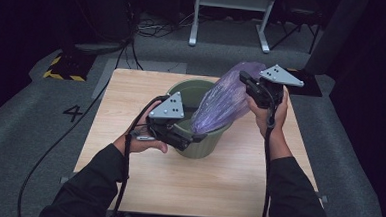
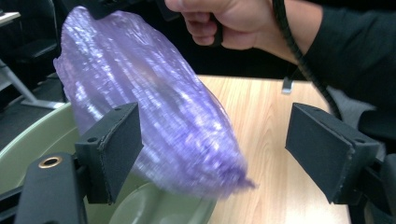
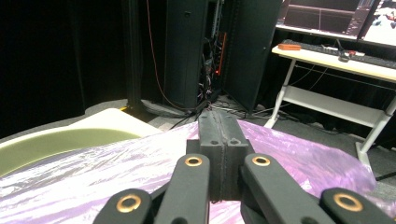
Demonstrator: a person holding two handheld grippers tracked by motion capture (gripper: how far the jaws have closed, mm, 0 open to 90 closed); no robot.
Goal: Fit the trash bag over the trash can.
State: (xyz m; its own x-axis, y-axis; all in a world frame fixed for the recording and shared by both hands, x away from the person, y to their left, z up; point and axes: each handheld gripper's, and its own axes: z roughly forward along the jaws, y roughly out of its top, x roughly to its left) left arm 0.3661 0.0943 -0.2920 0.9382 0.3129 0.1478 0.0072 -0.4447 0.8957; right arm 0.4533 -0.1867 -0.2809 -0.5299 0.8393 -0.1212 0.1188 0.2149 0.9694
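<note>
A green bucket (image 1: 206,147) stands near the middle of the wooden table (image 1: 142,176). A translucent purple plastic bag (image 1: 226,98) slants from the upper right down into the bucket's mouth. My right gripper (image 1: 245,78) is shut on the bag's upper end, above the bucket's right side; its jaws (image 3: 219,140) are pressed together over the purple film (image 3: 93,172). My left gripper (image 1: 197,137) is at the bucket's near rim, open. The bag's lower end (image 2: 154,107) hangs between its wide pads (image 2: 116,149) above the bucket rim (image 2: 42,135), and the pads do not squeeze it.
A white-legged desk (image 1: 230,20) stands beyond the table on grey carpet. A yellow-and-black striped block (image 1: 63,66) and a floor number (image 1: 73,113) lie to the left. Black cabinets (image 3: 187,51) and a white desk (image 3: 336,60) with a keyboard lie ahead in the right gripper view.
</note>
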